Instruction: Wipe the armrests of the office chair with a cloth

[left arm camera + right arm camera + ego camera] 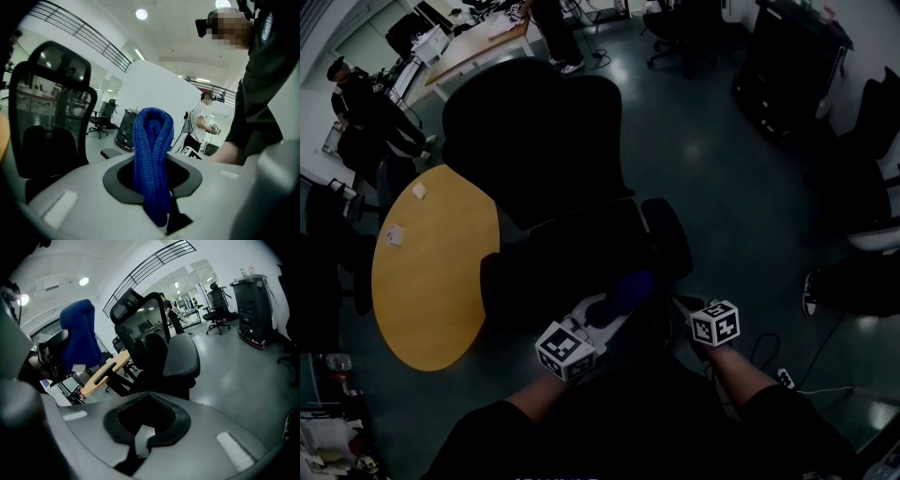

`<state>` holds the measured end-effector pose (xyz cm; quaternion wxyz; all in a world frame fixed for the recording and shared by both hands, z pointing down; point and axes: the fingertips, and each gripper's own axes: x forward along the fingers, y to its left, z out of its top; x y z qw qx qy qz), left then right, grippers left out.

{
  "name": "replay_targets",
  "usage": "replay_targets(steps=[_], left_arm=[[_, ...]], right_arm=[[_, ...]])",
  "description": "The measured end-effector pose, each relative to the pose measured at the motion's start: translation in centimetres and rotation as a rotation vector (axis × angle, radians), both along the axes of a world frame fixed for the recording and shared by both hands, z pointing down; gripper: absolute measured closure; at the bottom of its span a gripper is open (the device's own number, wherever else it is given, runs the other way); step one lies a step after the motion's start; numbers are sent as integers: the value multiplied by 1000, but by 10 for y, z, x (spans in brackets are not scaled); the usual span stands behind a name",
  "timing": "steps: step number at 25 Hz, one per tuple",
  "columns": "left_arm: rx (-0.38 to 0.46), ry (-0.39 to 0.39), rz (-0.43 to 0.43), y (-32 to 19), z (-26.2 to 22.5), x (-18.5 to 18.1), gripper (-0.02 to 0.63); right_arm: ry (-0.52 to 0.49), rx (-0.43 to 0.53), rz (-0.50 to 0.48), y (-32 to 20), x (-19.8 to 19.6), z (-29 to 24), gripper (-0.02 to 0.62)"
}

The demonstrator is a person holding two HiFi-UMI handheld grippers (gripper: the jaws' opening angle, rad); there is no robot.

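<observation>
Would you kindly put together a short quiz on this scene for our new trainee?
1. True or false: the left claw is shut on a blue cloth.
2. In the head view, what stands to the left of the black office chair? A) a yellow-topped table B) a sofa C) a sink
3. Which claw holds nothing?

Key: 1 true; 2 A; 3 the right claw, which is shut and empty.
</observation>
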<state>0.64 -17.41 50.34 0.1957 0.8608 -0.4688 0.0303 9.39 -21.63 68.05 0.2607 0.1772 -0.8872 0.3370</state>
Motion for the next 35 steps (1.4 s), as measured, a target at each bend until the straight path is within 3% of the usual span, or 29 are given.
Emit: replay_targets(steps=[5,9,12,17,26,30,35], left_arm=[[66,49,-150,89,-34,-50,492],[133,45,-200,178,-58,-75,491],[170,54,-220,250,-67,-90,491],[212,81,-283,336,-70,-109,491],[273,86,-409,399,-94,-118,491],[285,64,-443,404,-104,-116,491],[274,43,-410,394,-122,-86,491]], right_arm=[[-4,41,21,52,-13,-18,591],[-27,89,42,126,-31,-38,591],[-50,70,79,197,-39,-47,591],[8,52,-3,295,-48,-51,591],[-41,224,-146,330,-66,-120,591],[-156,311,-168,332,-80,-169,591],[-311,381,-164,334,-77,-241,591]])
